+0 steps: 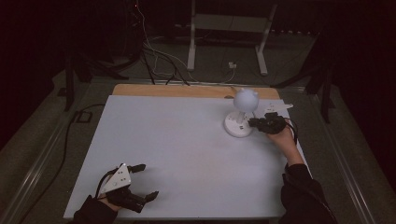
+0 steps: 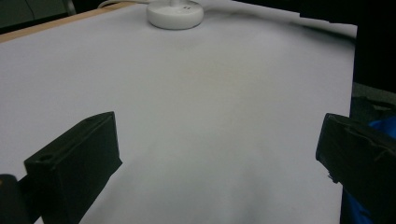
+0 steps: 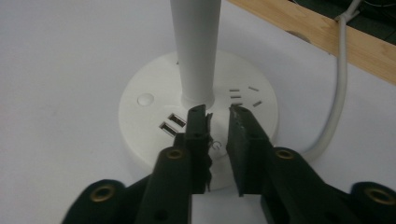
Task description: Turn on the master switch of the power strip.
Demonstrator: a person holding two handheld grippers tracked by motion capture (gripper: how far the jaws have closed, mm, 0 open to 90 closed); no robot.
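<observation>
A white desk lamp stands at the table's far right, with a round base [image 1: 235, 129], a thin stem and a ball-shaped head [image 1: 245, 99]. My right gripper [image 1: 253, 122] rests at the base's right side. In the right gripper view, the right gripper [image 3: 218, 109] holds its jaws almost together, with only a narrow slit and nothing between them. Its tips hover over the base [image 3: 144, 116], just in front of the stem [image 3: 196, 46]. My left gripper [image 1: 147, 181] lies open at the near left corner, its jaws wide apart over bare table [image 2: 210, 116]. The lamp base [image 2: 175, 14] shows far off.
The base top carries two USB ports [image 3: 172, 123], a round button [image 3: 145, 99] and socket slots [image 3: 243, 95]. A white cable [image 3: 338, 93] runs from the base over the wooden back edge [image 1: 187, 90]. Cables and a white stand [image 1: 229, 23] sit on the floor behind the table.
</observation>
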